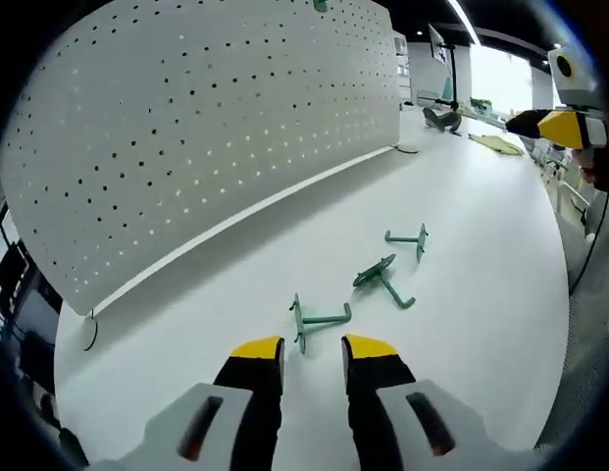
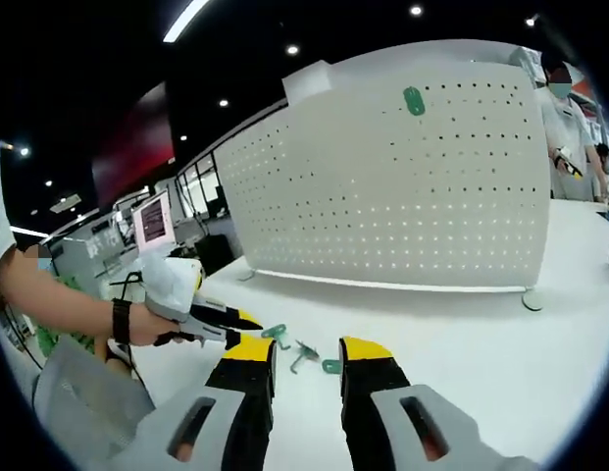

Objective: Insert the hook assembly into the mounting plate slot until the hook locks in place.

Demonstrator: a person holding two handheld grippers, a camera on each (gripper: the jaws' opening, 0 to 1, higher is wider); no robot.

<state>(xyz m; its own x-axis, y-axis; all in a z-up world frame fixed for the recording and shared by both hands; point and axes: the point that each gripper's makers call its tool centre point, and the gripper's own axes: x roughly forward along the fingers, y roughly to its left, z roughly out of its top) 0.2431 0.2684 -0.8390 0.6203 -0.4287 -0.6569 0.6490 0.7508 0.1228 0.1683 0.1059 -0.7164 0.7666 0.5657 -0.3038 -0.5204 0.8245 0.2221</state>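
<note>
A: Three green hook pieces lay on the white table (image 1: 461, 245) in the left gripper view. The nearest hook (image 1: 319, 320) sat just beyond the left gripper (image 1: 313, 351), almost between its yellow tips but touching neither. The jaws stood apart with nothing in them.

B: And the other two?

A: The middle hook (image 1: 381, 278) lay farther ahead and a bit to the right of the jaws, tilted on its plate. The far hook (image 1: 410, 238) lay beyond that one, apart from it. The white pegboard (image 1: 206, 137) stood upright ahead and to the left, along the table's far edge. A small green piece (image 1: 321, 5) showed at its top edge, too cut off to name. The right gripper (image 1: 564, 123) came in at the upper right, well away from the hooks; I could not tell there how its jaws stood.

B: What did the right gripper view show?

A: The right gripper (image 2: 306, 353) held its jaws apart, empty, above the table. The left gripper (image 2: 211, 316) showed just left of them, held in the person's hand (image 2: 137, 329), with the green hooks (image 2: 304, 351) on the table just past it, ahead between the right jaws. The pegboard (image 2: 402, 186) stood ahead, with a green mounting plate (image 2: 413, 100) fixed high on its face. Another person (image 2: 564, 118) stood beyond its right end.
</note>
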